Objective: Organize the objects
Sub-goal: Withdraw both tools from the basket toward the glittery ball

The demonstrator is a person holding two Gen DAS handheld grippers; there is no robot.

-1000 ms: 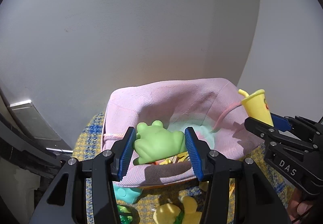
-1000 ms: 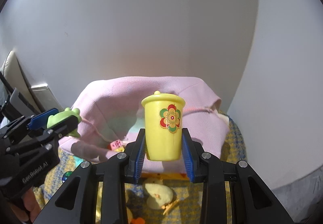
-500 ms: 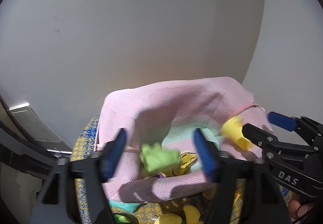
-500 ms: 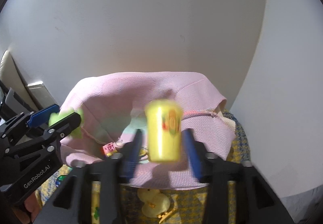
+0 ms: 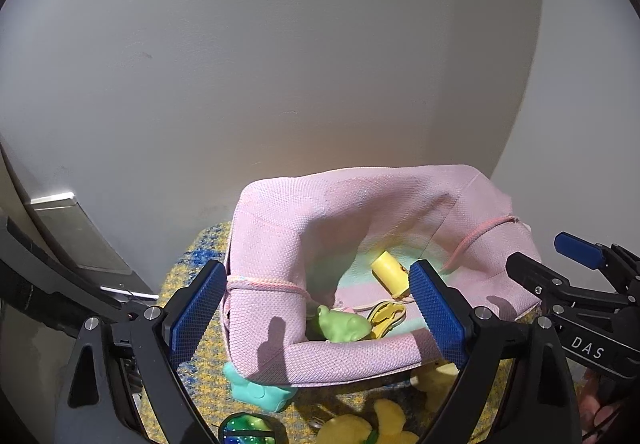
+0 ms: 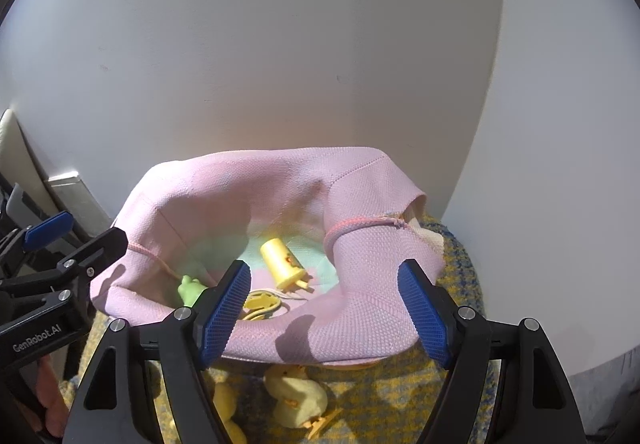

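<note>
The pink fabric basket (image 5: pixel 360 211), soft and slumped against the wall on a yellow-blue checked cloth (image 5: pixel 188 276), holds a green frog toy (image 5: pixel 342 326) and a yellow cup (image 5: pixel 390 272) lying on its side. In the left wrist view, the left gripper (image 5: pixel 316 310) hovers at the basket's near rim, jaws spread wide and empty. A teal toy (image 5: pixel 256 392) and yellow plush (image 5: pixel 360 426) lie outside; picking those next seems sensible, approaching low to avoid snagging the rim.

In the right wrist view, the right gripper (image 6: pixel 322 308) likewise stands spread and empty over the basket. A yellow duck (image 6: pixel 296 396) lies just below the rim, a likely next pick.
</note>
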